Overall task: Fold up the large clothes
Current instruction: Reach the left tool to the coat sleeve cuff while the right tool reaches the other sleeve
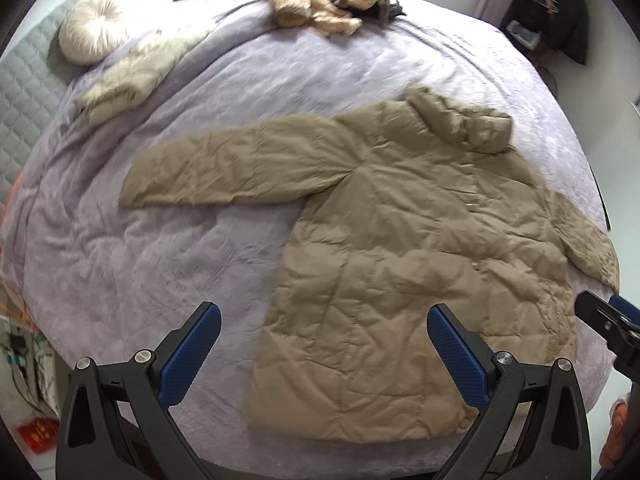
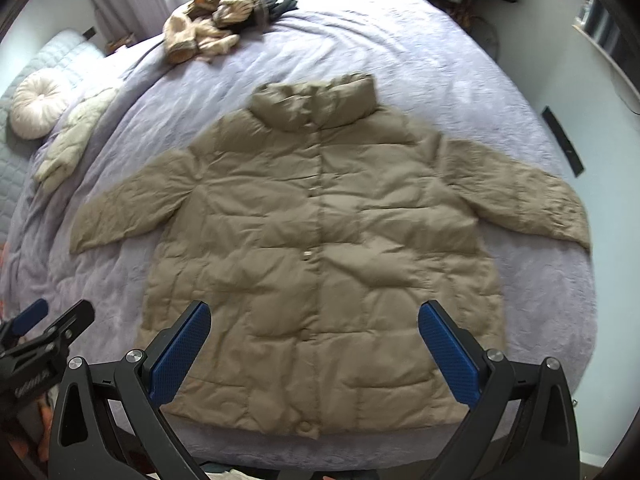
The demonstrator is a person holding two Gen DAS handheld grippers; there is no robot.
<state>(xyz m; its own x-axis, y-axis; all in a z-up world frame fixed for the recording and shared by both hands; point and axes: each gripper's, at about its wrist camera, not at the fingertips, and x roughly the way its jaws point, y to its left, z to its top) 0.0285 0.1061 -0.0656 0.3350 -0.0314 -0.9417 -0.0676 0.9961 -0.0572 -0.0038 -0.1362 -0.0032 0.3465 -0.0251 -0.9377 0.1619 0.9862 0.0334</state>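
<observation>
Jacket: tan puffer jacket [image 2: 320, 248] lies flat, front up, on the lilac bedspread [image 2: 460, 60]; collar toward the far side, hem toward the near edge of the bed, both sleeves spread outward.
Closure: front placket looks shut; a few snaps visible down the centre line.
Left gripper [image 1: 324, 356]: fingers wide apart, holding nothing, hovering above the hem's left corner and the bare bedspread beside it.
Right gripper [image 2: 314, 352]: fingers wide apart, empty, hovering over the middle of the hem.
Step in hand (judgement): first fold not yet begun; a sleeve most likely goes in first.
Left sleeve [image 1: 224, 172]: stretched straight out, well apart from the left gripper; a reach is needed.
Technique (judgement): pinch the cuff through both layers, lift just clear, carry it across the chest, lay it flat; match with the other sleeve so the bundle stays even.
Risk (judgement): slick puffy fabric may slip from a shallow bite or spring back; press the air out after each fold.
Bystanders: cream garment [image 1: 128, 76], round cushion [image 1: 94, 30] and a heap of clothes [image 2: 216, 16] lie well apart from the jacket.
</observation>
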